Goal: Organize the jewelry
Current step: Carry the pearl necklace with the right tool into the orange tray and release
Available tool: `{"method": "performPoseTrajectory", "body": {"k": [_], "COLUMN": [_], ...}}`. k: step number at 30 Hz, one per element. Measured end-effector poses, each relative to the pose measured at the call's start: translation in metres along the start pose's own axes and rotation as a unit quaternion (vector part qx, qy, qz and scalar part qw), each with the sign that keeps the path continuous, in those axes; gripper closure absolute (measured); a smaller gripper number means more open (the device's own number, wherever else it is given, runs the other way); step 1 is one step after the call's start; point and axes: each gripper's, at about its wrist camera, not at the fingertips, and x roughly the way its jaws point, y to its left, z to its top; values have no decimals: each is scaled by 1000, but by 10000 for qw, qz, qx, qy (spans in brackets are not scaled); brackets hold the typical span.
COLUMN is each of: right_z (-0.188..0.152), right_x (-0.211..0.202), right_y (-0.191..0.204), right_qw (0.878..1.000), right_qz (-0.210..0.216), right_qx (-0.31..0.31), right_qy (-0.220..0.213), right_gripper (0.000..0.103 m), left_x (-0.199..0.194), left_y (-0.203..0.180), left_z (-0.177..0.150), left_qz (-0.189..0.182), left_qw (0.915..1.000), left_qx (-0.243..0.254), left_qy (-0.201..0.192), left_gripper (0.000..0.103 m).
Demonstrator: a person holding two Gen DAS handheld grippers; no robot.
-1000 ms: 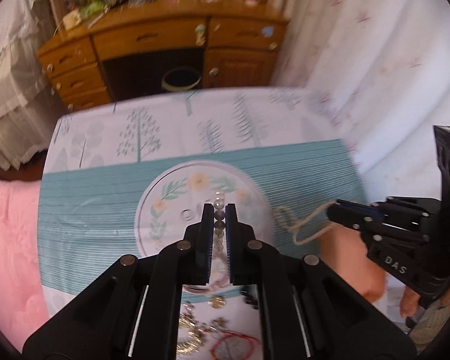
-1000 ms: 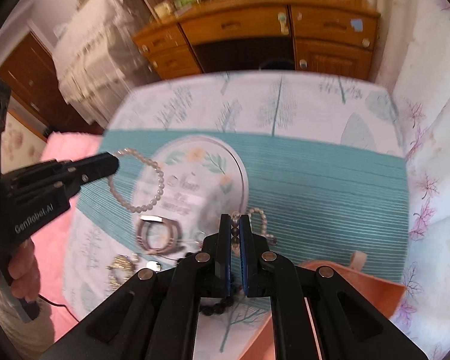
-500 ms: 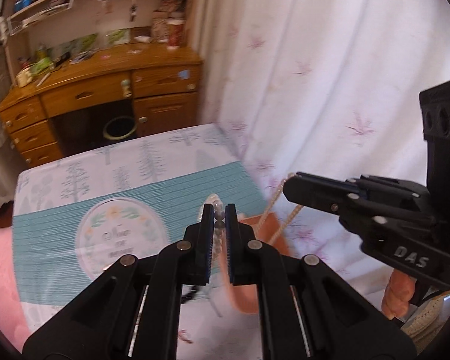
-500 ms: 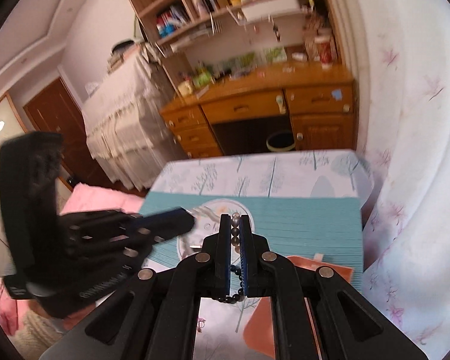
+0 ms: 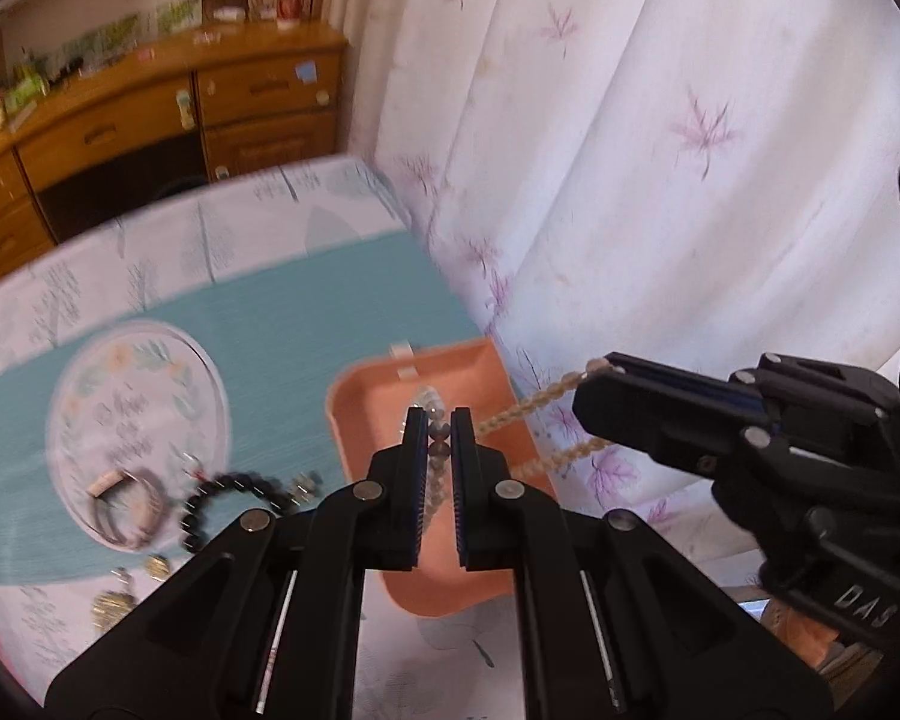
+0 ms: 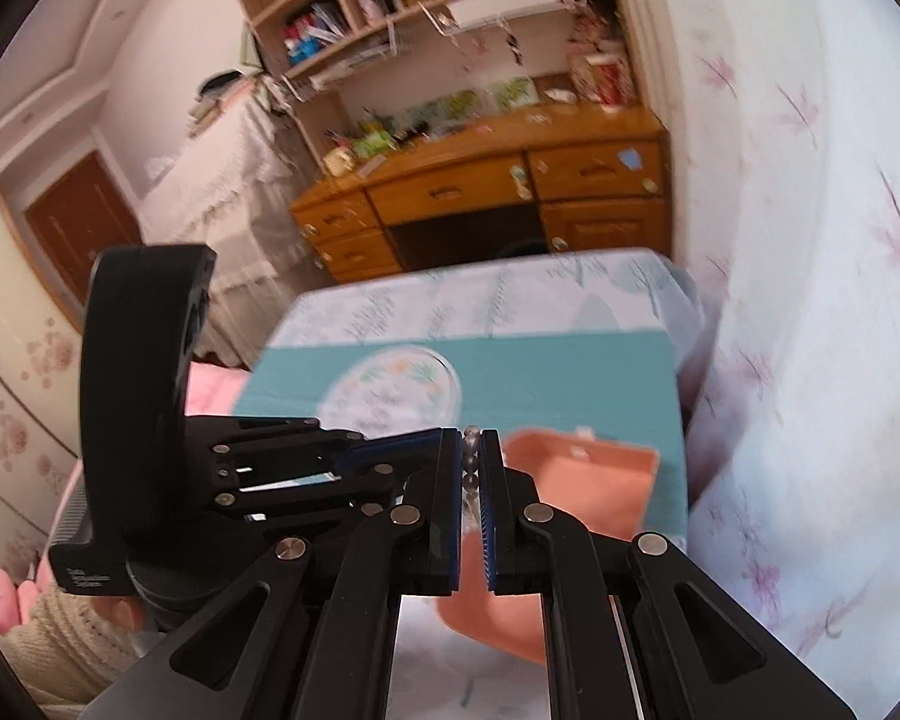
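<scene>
My left gripper [image 5: 437,420] is shut on a pale grey bead bracelet [image 5: 431,405] and holds it over the open salmon-pink box [image 5: 384,396]. My right gripper [image 6: 471,441] is shut on a second string of pale beads [image 6: 470,468]; in the left wrist view this gripper [image 5: 603,373] holds a yellowish beaded strand [image 5: 525,405] hanging above the box's right edge. The pink box also shows in the right wrist view [image 6: 582,486]. A black bead bracelet [image 5: 228,498] and a brown band [image 5: 132,510] lie on the table left of the box.
The table has a teal striped cloth [image 5: 258,330] with a round floral print [image 5: 138,414]. Small gold pieces [image 5: 114,606] lie near its front edge. A flowered white curtain [image 5: 660,150] hangs close on the right. A wooden desk [image 5: 150,114] stands behind.
Both grippers have lifted from the table with their beads and swung right, so they now hang over the pink box. The black bracelet is left on the cloth.
</scene>
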Motion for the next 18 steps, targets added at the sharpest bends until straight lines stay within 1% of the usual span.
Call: {"method": "performPoseTrajectory", "body": {"k": [2,4,5,8,12,15,18], "right_z": [-19,-38,-45,-70,-89,-102,-108], "right_x": [17,32,38,52,75,94,115], "right_y": [-5,-11,-14,-20,-31,-41,-51], "right_qw": [9996,9993,9991,9977,9961,9943,9917], "right_qz": [-255,-286,-316,-600,-748,-837,-933], "right_qx": [-19,38,86,143,291,402,508], "right_qy": [101,242,273,275,364,531,720], "right_gripper": [98,98,98,98,98,98,98], "left_x": [17,34,43,60,75,80,81], "left_y": [2,2,2,3,6,6,5], "left_z": [-11,-22,-30,-47,-64,-76,-85], "left_qz": [-29,5,105,370,524,669,676], "left_qw": [9999,9998,9996,9989,9980,9972,9970], "left_qx": [-43,-71,-77,-23,16,70,132], "left_qy": [116,202,244,273,361,313,339], "left_gripper": [98,98,98,98,98,98,97]}}
